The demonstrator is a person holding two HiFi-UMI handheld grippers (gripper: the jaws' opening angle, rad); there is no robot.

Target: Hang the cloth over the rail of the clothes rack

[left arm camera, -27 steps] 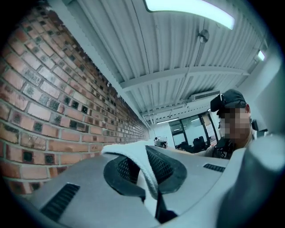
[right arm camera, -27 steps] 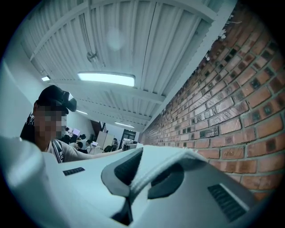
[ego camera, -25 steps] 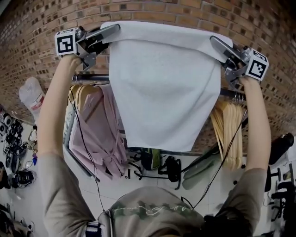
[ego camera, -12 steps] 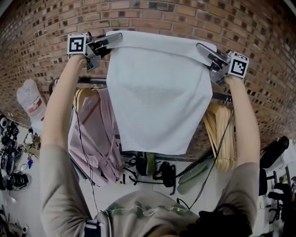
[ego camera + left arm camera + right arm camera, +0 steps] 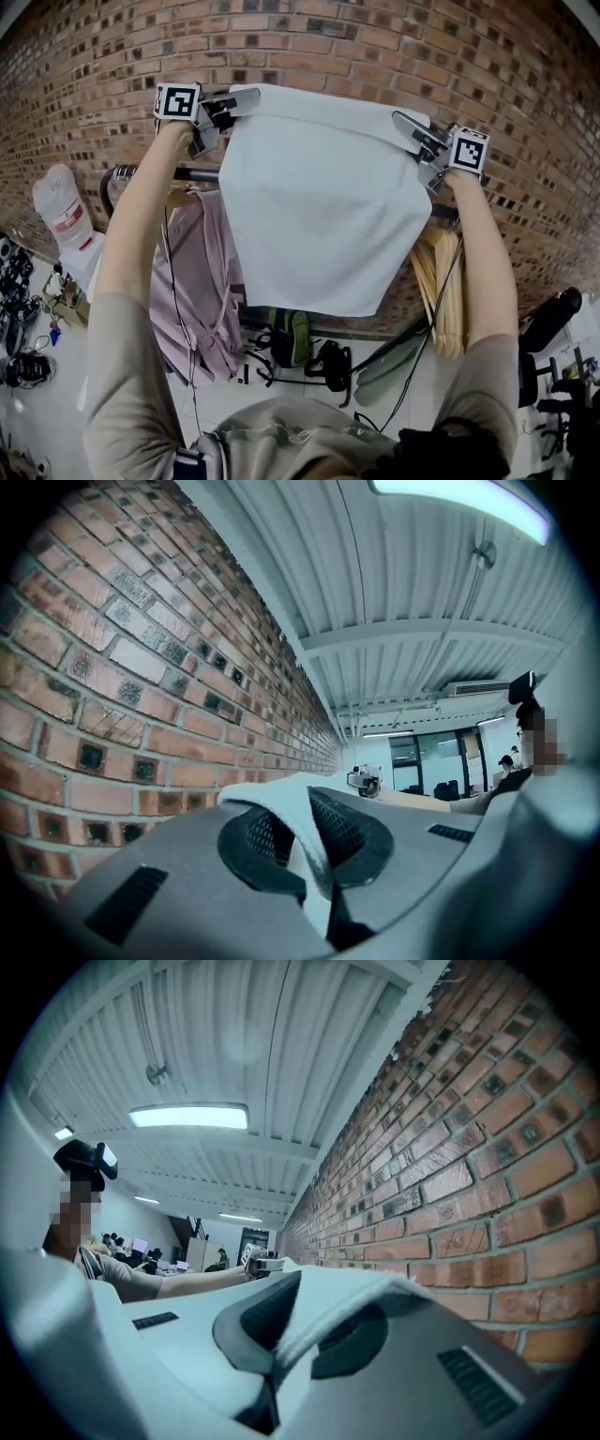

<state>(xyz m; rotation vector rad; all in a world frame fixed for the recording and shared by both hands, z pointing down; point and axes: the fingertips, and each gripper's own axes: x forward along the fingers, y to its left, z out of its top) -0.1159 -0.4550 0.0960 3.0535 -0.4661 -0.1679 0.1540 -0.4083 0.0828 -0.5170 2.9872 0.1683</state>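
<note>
A white cloth [image 5: 323, 206] hangs spread between my two grippers, held up high in front of the brick wall. My left gripper [image 5: 251, 96] is shut on its top left corner, my right gripper [image 5: 403, 123] on its top right corner. The cloth's edge [image 5: 291, 836] shows pinched between the left jaws, and the cloth [image 5: 347, 1307] likewise between the right jaws. The dark rail [image 5: 195, 174] of the clothes rack runs below and behind the cloth, mostly hidden by it.
A pink shirt [image 5: 202, 281] hangs on the rail at the left. Several wooden hangers [image 5: 445, 291] hang at the right. A water jug [image 5: 61, 211] stands at far left; bags [image 5: 309, 347] and clutter lie on the floor under the rack.
Both grippers have moved inward and away from me with the cloth, still stretched between them. The view has tilted, so the rail and rack show lower in the picture.
</note>
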